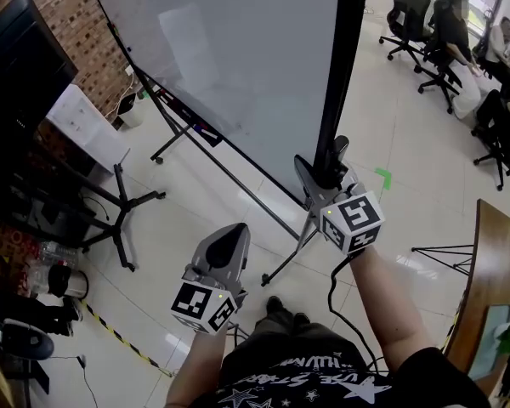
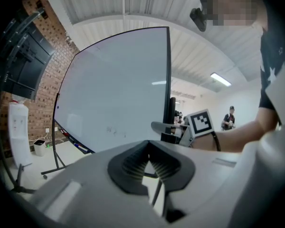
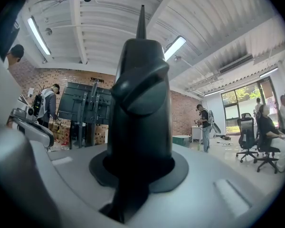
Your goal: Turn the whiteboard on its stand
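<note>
The turning step is judged to be under way. The whiteboard (image 1: 238,58) stands on its stand (image 1: 282,270) on the tiled floor (image 1: 408,143), straight ahead, with a brick wall (image 1: 59,15) to its left and office chairs (image 1: 408,11) well apart to its right. Its dark side frame (image 1: 347,66) is gripped low down by the right gripper (image 1: 327,164). In the right gripper view the fingers (image 3: 141,94) are seen drawn narrow on that frame, whose edge rises as a thin dark line above them. The left gripper (image 1: 231,232) is held lower and nearer the body, short of the board and touching nothing. Its fingers (image 2: 133,163) are brought together at the tips, with only floor and a stand leg seen past them. Both grippers are pointed roughly level. The right forearm is stretched forward from the lower right with the marker cube (image 1: 352,221) facing up, and the left wrist is kept closer in. For the next move, the frame would probably need to be swung sideways in an arc about the stand. The grip should be kept firm so that the narrow frame does not slip out. The stand's legs should be watched so that they neither catch nor roll off line. The free left gripper could be set against the board to steady it.
</note>
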Action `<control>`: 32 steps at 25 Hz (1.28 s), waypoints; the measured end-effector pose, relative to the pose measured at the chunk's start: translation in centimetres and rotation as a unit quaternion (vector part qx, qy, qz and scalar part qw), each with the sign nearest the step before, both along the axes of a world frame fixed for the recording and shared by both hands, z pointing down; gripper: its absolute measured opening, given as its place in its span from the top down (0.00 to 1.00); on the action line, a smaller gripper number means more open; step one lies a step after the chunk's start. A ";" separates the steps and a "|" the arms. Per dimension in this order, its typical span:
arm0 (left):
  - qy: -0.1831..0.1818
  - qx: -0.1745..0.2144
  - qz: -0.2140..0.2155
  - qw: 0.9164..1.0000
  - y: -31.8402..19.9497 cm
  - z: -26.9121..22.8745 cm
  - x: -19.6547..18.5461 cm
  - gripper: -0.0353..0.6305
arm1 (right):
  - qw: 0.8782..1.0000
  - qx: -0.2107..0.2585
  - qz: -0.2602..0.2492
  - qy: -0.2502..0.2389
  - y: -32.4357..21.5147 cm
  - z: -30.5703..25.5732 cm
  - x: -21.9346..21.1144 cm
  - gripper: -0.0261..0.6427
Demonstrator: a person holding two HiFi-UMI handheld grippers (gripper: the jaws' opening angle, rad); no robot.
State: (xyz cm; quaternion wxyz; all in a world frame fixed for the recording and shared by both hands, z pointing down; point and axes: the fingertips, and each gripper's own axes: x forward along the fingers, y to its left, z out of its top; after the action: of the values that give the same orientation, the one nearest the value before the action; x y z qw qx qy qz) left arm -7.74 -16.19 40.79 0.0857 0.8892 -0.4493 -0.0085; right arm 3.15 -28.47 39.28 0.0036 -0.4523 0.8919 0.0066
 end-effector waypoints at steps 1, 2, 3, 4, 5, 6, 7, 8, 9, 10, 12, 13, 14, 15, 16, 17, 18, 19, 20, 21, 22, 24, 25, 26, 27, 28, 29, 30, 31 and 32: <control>-0.001 -0.001 0.001 1.000 0.5 0.2 0.6 0.94 | 1.000 0.001 0.003 -0.002 0.8 0.2 0.3 0.82; -0.003 -0.002 0.001 1.000 1.0 0.4 1.1 0.94 | 1.000 0.002 0.006 -0.003 1.6 0.4 0.6 0.83; -0.004 -0.002 0.000 1.000 1.4 0.5 1.5 0.94 | 1.000 0.003 0.008 -0.004 2.3 0.5 0.8 0.83; -0.004 -0.002 -0.001 1.000 1.8 0.6 2.0 0.94 | 1.000 0.003 0.011 -0.004 3.0 0.5 1.0 0.83; -0.004 -0.003 -0.002 1.000 2.2 0.7 2.4 0.94 | 1.000 0.003 0.014 -0.004 3.7 0.5 1.1 0.83; -0.005 -0.003 -0.003 1.000 2.6 0.7 2.9 0.94 | 1.000 0.004 0.016 -0.003 4.3 0.5 1.3 0.83; -0.005 -0.004 -0.003 1.000 2.9 0.7 3.3 0.94 | 1.000 0.004 0.018 -0.002 4.9 0.5 1.5 0.83; -0.005 -0.005 -0.003 1.000 3.3 0.7 3.8 0.94 | 1.000 0.004 0.020 -0.002 5.5 0.5 1.7 0.83; -0.006 -0.006 -0.002 1.000 3.6 0.6 4.1 0.94 | 1.000 0.004 0.023 -0.002 6.1 0.5 1.9 0.83; -0.007 -0.006 -0.003 1.000 3.9 0.4 4.3 0.94 | 1.000 0.005 0.026 -0.002 6.7 0.5 2.0 0.83; -0.007 -0.006 -0.002 1.000 4.4 0.1 4.5 0.94 | 0.999 0.007 0.034 -0.002 7.9 0.3 2.0 0.83; -0.007 -0.004 0.000 1.000 4.8 0.1 4.4 0.94 | 0.999 0.007 0.037 -0.002 8.5 0.3 1.9 0.83; -0.007 -0.003 0.003 1.000 5.2 0.3 4.3 0.94 | 0.999 0.008 0.039 -0.003 9.3 0.3 1.8 0.83; -0.008 -0.003 0.006 1.000 5.6 0.4 4.3 0.94 | 0.999 0.010 0.041 -0.004 10.0 0.2 1.8 0.83; -0.008 -0.004 0.007 1.000 6.0 0.3 4.3 0.94 | 0.999 0.012 0.044 -0.006 10.6 0.0 1.9 0.83; -0.007 -0.005 0.007 1.000 6.4 0.0 4.4 0.94 | 0.999 0.015 0.046 -0.008 11.3 -0.2 2.1 0.83; -0.007 -0.004 0.009 1.000 6.9 -0.2 4.5 0.94 | 0.999 0.017 0.049 -0.010 11.8 -0.4 2.2 0.83; -0.007 -0.002 0.012 1.000 7.4 -0.2 4.5 0.94 | 0.998 0.018 0.053 -0.011 12.4 -0.4 2.3 0.83; -0.007 0.000 0.016 1.000 8.0 -0.1 4.4 0.94 | 0.998 0.019 0.056 -0.012 12.9 -0.5 2.4 0.83; -0.006 0.002 0.020 1.000 8.6 0.1 4.2 0.94 | 0.998 0.018 0.060 -0.012 13.4 -0.4 2.4 0.83; -0.005 0.003 0.023 1.000 9.2 0.3 4.0 0.94 | 0.998 0.018 0.063 -0.012 13.8 -0.4 2.3 0.83; -0.003 0.001 0.025 1.000 10.3 0.5 3.4 0.94 | 0.998 0.015 0.067 -0.011 14.9 -0.2 2.1 0.83; -0.002 0.000 0.025 1.000 10.7 0.6 3.1 0.94 | 0.998 0.013 0.069 -0.010 15.4 -0.1 2.0 0.83; 0.000 0.000 0.025 1.000 11.1 0.5 2.9 0.94 | 0.997 0.011 0.069 -0.009 16.0 -0.1 1.9 0.83; 0.001 0.001 0.027 1.000 11.5 0.4 2.7 0.94 | 0.997 0.008 0.070 -0.007 16.6 0.0 1.7 0.83; 0.002 0.003 0.028 1.000 11.9 0.3 2.6 0.94 | 0.997 0.006 0.071 -0.005 17.2 0.1 1.6 0.83; 0.001 0.004 0.030 1.000 12.3 0.1 2.6 0.94 | 0.997 0.003 0.071 -0.003 17.9 0.1 1.4 0.83; 0.000 0.005 0.031 1.000 12.8 -0.2 2.6 0.94 | 0.997 -0.001 0.072 0.001 18.7 0.2 1.3 0.83; 0.000 0.005 0.032 0.999 13.2 -0.5 2.6 0.94 | 0.997 -0.006 0.073 0.005 19.4 0.3 1.1 0.83; 0.000 0.007 0.034 0.999 13.6 -0.7 2.5 0.94 | 0.997 -0.009 0.074 0.009 20.1 0.4 1.0 0.83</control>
State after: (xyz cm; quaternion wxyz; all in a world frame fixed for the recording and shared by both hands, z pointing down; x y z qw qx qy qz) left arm -5.22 -2.55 40.10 0.0794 0.9047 -0.4185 -0.0087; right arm 4.15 -8.34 39.66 -0.0090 -0.5167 0.8561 0.0024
